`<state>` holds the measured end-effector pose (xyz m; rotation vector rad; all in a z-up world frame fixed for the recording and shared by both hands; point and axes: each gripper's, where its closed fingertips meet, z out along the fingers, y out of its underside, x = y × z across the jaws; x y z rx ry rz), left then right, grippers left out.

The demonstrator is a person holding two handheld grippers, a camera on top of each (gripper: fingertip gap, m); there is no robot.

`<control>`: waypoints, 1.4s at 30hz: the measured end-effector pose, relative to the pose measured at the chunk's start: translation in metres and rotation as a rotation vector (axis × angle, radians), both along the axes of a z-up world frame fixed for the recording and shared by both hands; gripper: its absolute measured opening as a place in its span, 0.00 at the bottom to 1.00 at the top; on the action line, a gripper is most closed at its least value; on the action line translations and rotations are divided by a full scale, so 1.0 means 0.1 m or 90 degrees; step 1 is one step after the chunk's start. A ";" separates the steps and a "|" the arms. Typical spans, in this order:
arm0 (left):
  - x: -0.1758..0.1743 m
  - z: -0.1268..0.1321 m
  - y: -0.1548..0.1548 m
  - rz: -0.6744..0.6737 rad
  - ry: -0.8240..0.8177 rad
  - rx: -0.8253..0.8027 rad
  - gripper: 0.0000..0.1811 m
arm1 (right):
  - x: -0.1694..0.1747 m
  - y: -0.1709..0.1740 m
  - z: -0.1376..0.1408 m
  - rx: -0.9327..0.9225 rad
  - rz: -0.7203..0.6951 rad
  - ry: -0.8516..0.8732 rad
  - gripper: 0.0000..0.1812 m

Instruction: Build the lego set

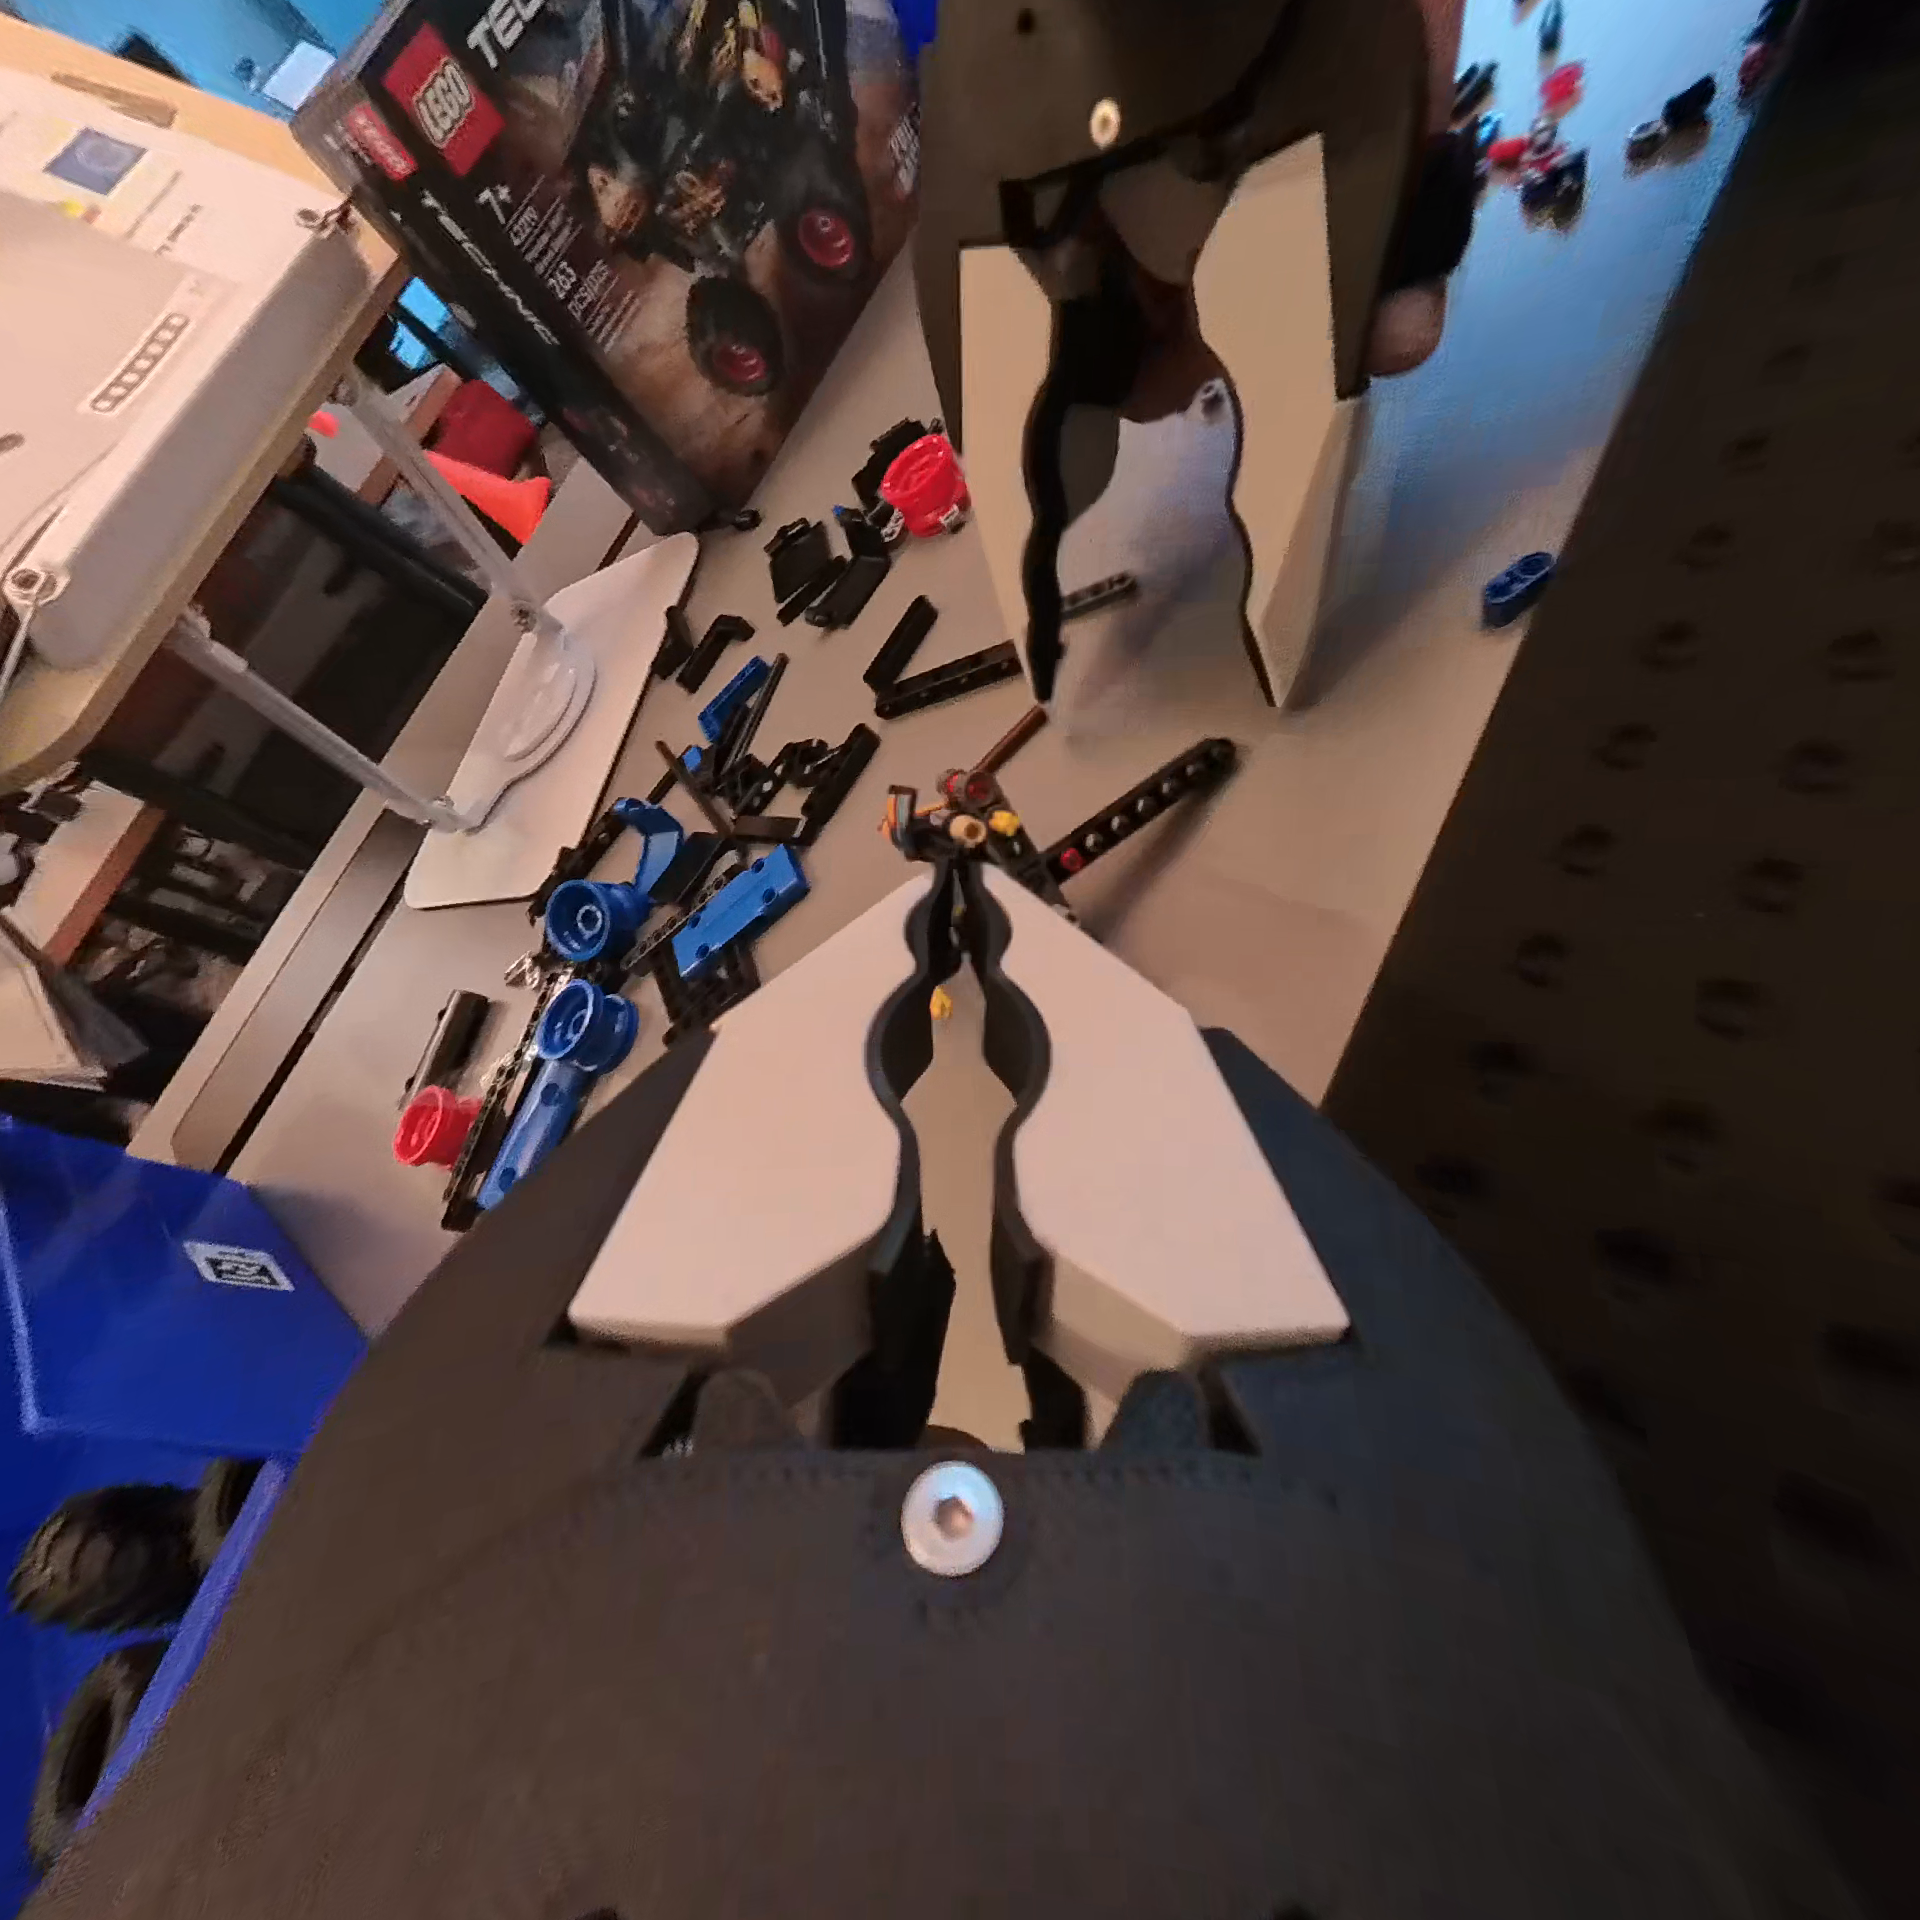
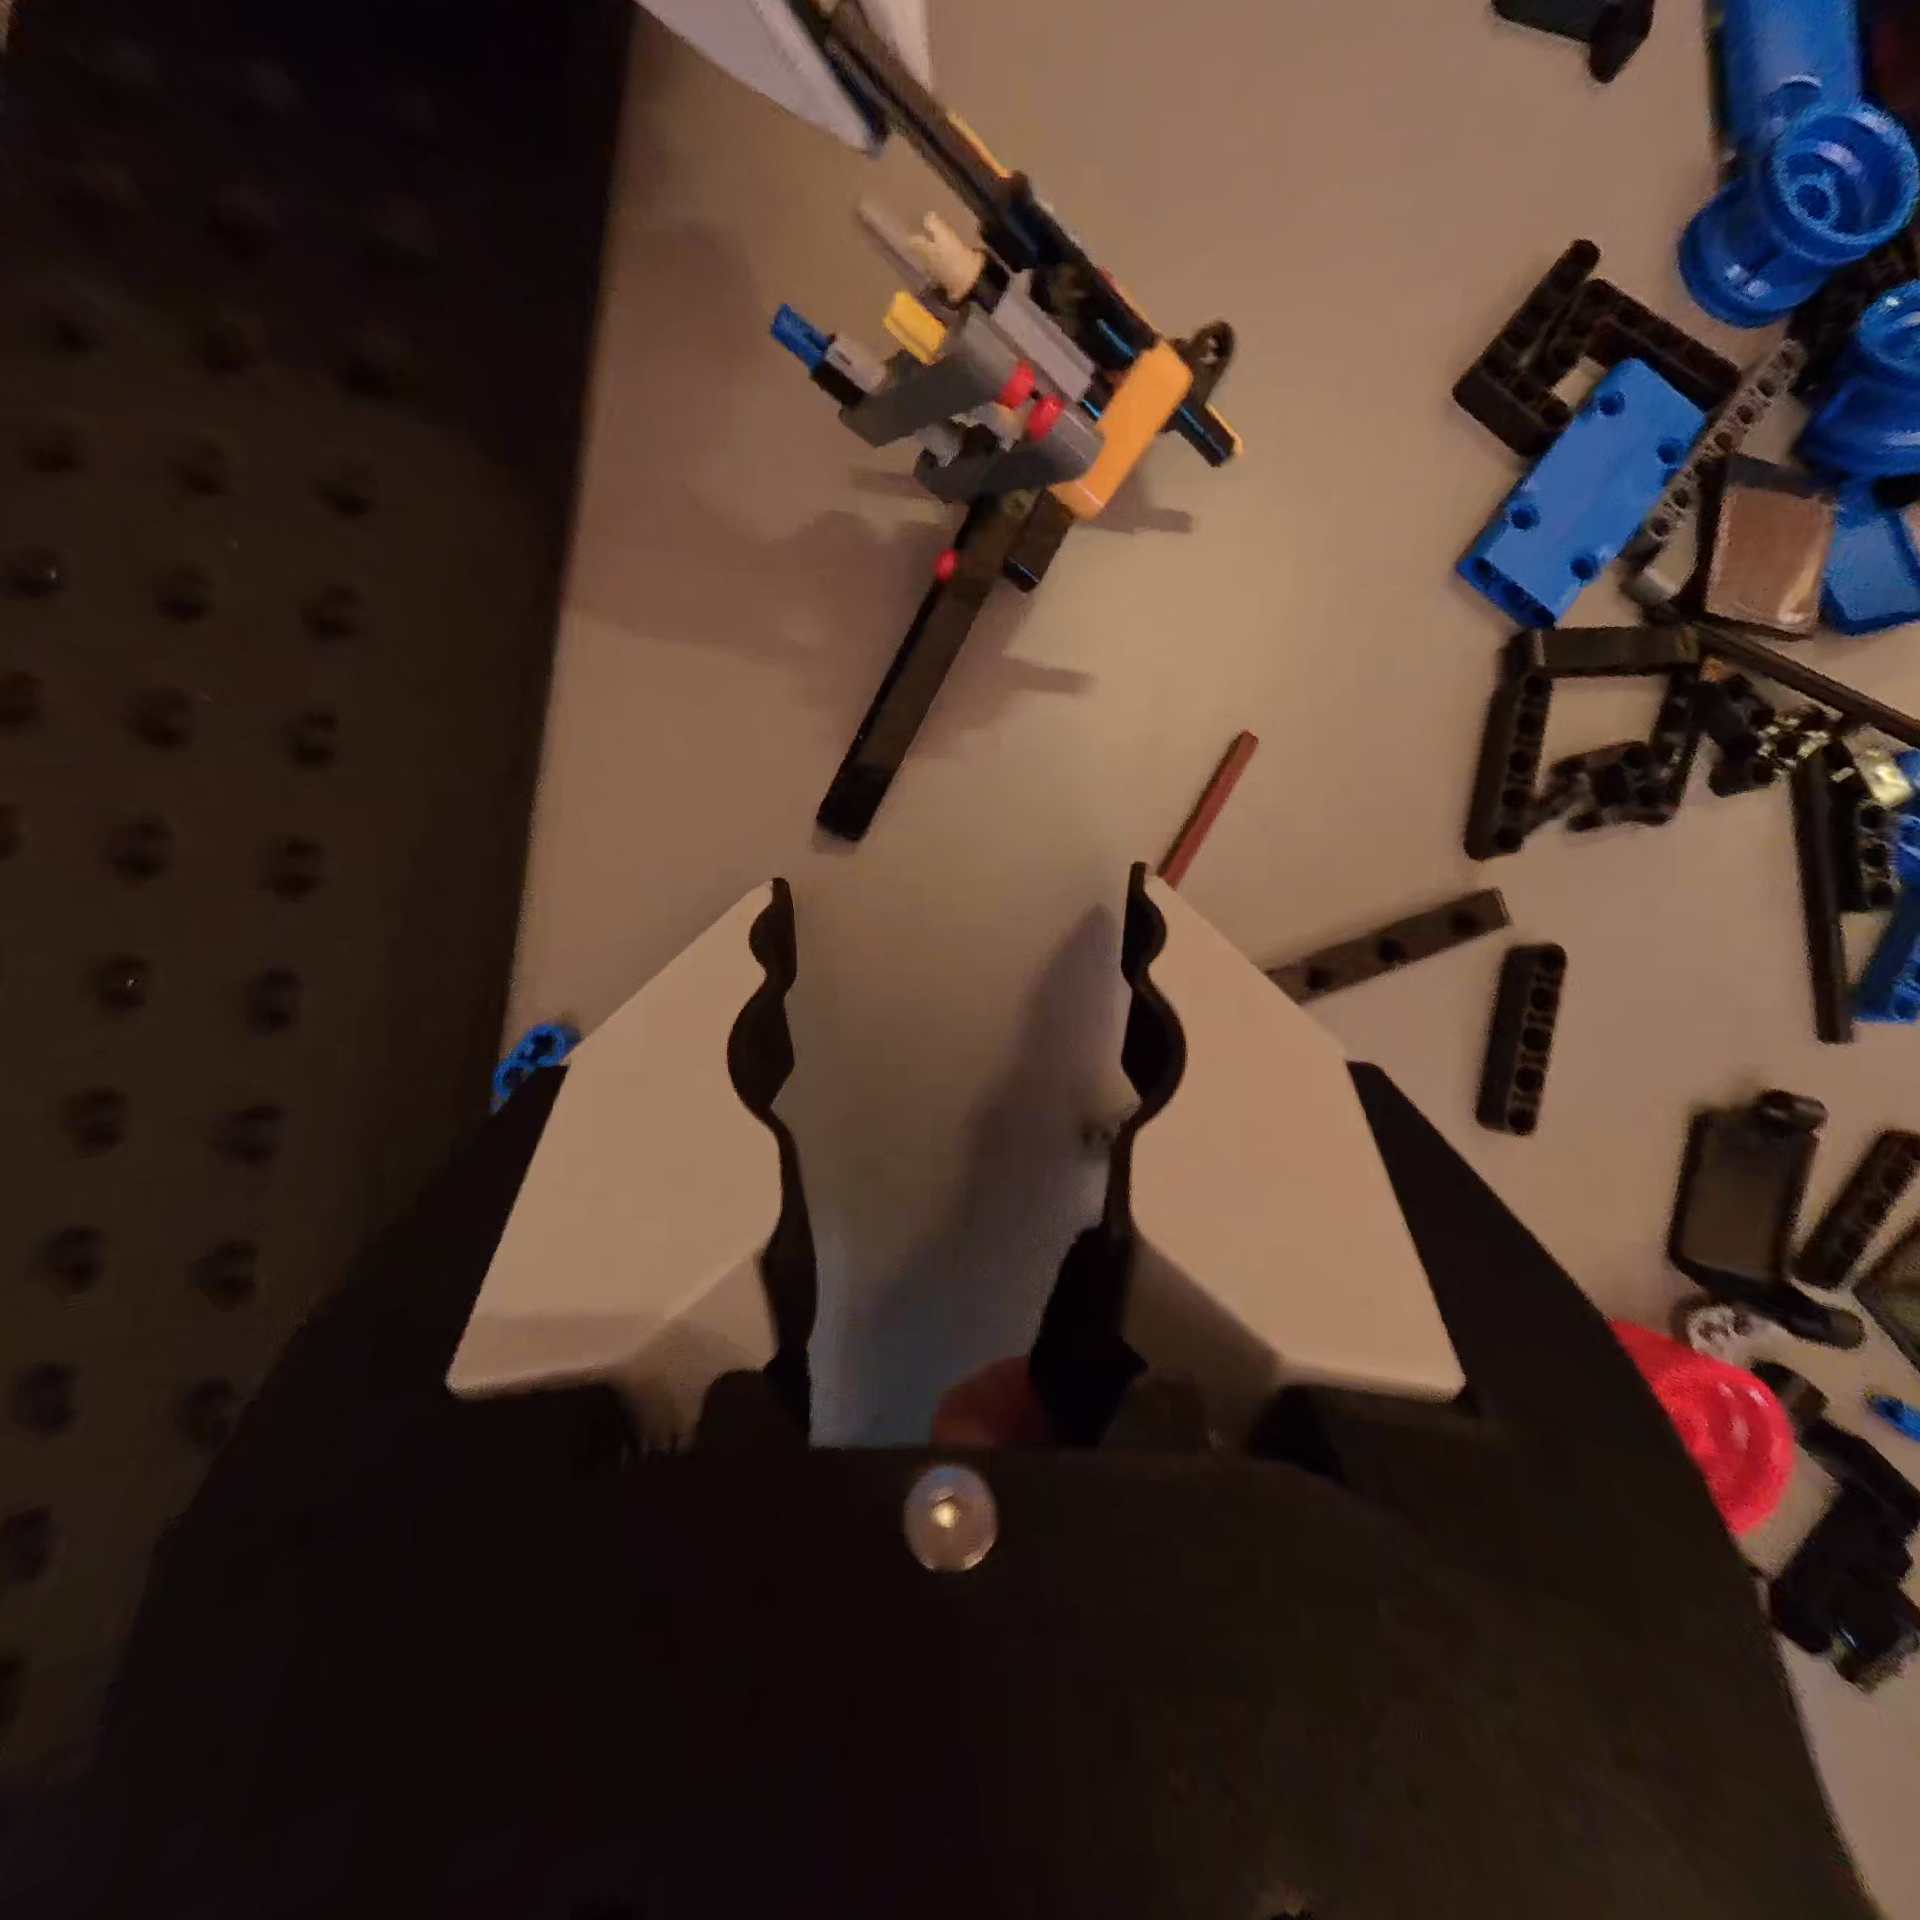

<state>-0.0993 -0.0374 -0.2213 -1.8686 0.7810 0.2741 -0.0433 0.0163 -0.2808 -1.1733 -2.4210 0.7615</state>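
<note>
Lego sub-assembly (image 2: 1023,405) pinched in the left hand-held gripper (image 1: 958,894), tilted above the worktop (image 2: 1299,260).
Right hand-held gripper (image 2: 961,899) hangs with jaws apart just beside a brown axle (image 2: 1210,805); picking that up looks like the step in hand, needing a lowered, centred close.

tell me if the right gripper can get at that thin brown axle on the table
Probably yes. The right gripper is open and empty, and the brown axle lies bare on the table just past its fingertip, with nothing on top; the nearest black beam lies apart from it.
</note>
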 end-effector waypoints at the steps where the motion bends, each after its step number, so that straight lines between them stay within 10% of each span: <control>1: 0.01 -0.01 -0.01 -0.004 -0.002 -0.005 0.03 | 0.02 0.02 0.05 -0.001 -0.001 0.003 0.34; 10: 0.11 0.10 -0.20 -0.096 -0.087 -0.046 0.16 | -0.27 0.60 0.91 0.069 -0.098 0.154 0.34; 14: 0.02 0.68 0.02 -0.109 -0.115 0.041 0.17 | -0.65 1.08 1.68 0.101 -0.173 0.304 0.37; 21: -1.05 1.71 1.15 0.106 -0.100 0.185 0.17 | -1.49 2.21 2.66 0.237 -0.277 0.435 0.49; 28: -2.14 1.77 1.98 0.272 -0.102 0.179 0.18 | -2.12 3.19 2.50 0.203 -0.336 0.365 0.49; 42: -2.34 1.49 2.19 0.267 -0.188 0.156 0.15 | -2.27 3.24 2.33 0.246 -0.298 0.359 0.06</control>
